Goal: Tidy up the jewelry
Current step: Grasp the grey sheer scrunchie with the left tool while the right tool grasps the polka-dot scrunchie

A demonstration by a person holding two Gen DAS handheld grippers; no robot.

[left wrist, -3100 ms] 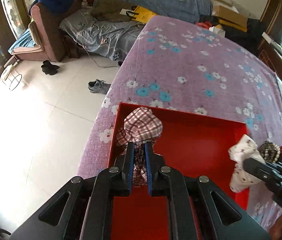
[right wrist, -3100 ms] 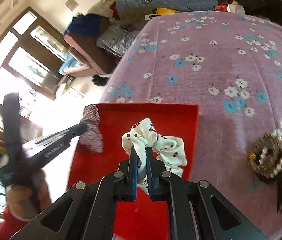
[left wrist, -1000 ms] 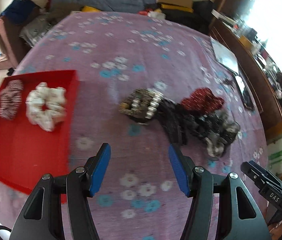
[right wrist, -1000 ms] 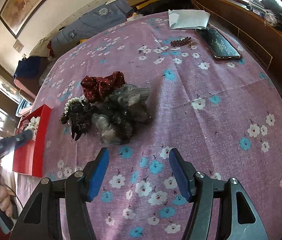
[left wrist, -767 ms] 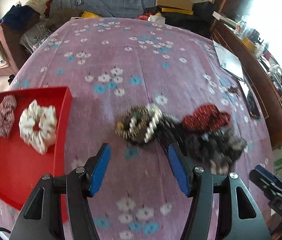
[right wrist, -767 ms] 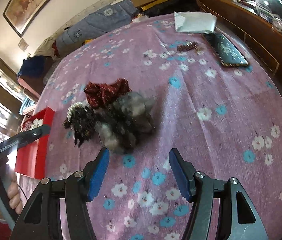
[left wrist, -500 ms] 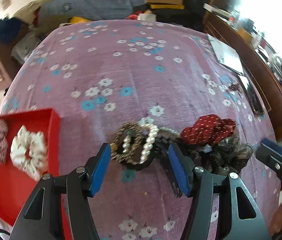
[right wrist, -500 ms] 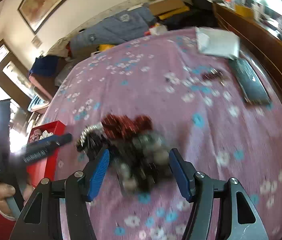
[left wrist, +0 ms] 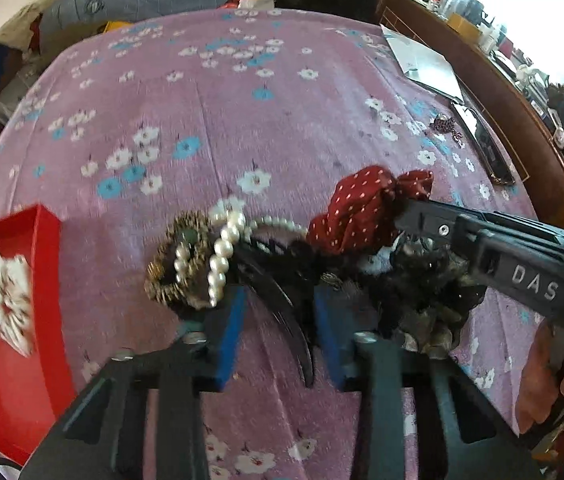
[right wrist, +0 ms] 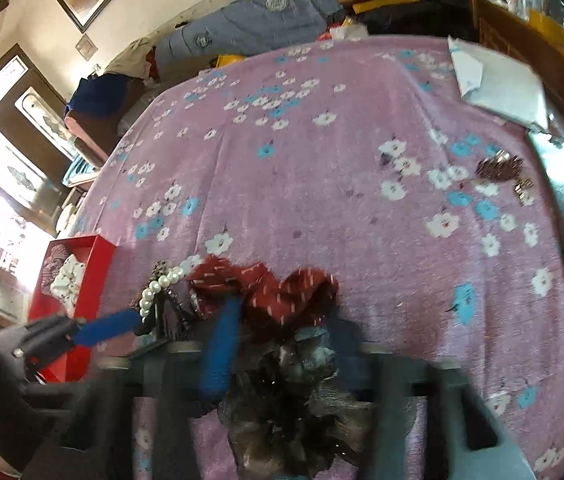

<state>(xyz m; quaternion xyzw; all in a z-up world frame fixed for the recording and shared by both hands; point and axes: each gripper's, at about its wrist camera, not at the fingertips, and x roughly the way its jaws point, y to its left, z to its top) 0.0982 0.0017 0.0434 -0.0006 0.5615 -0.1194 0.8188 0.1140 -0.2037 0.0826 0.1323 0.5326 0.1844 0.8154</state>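
Note:
A pile of hair pieces lies on the purple flowered bedspread (left wrist: 282,92). My left gripper (left wrist: 278,294) points down at it, jaws closing, with a black claw clip (left wrist: 278,304) between the blue pads; bare cloth still shows beside the clip. A pearl and gold piece (left wrist: 202,260) lies just left of it. My right gripper (right wrist: 286,308) is blurred, jaws closing and still wide, over a red dotted scrunchie (right wrist: 266,284) and a grey-black scrunchie (right wrist: 294,400). The red tray (left wrist: 46,264) at the left holds a white scrunchie (left wrist: 6,300) and a checked one.
A phone (left wrist: 486,152), a small dark bracelet (left wrist: 446,124) and a white envelope (left wrist: 426,64) lie at the bed's right side by a wooden edge. A hand (left wrist: 542,380) holds the right gripper. Bedding and boxes are heaped beyond the far end.
Both grippers have come forward and down onto the pile. Their jaws have narrowed, the left around the black clip, the right around the scrunchies.

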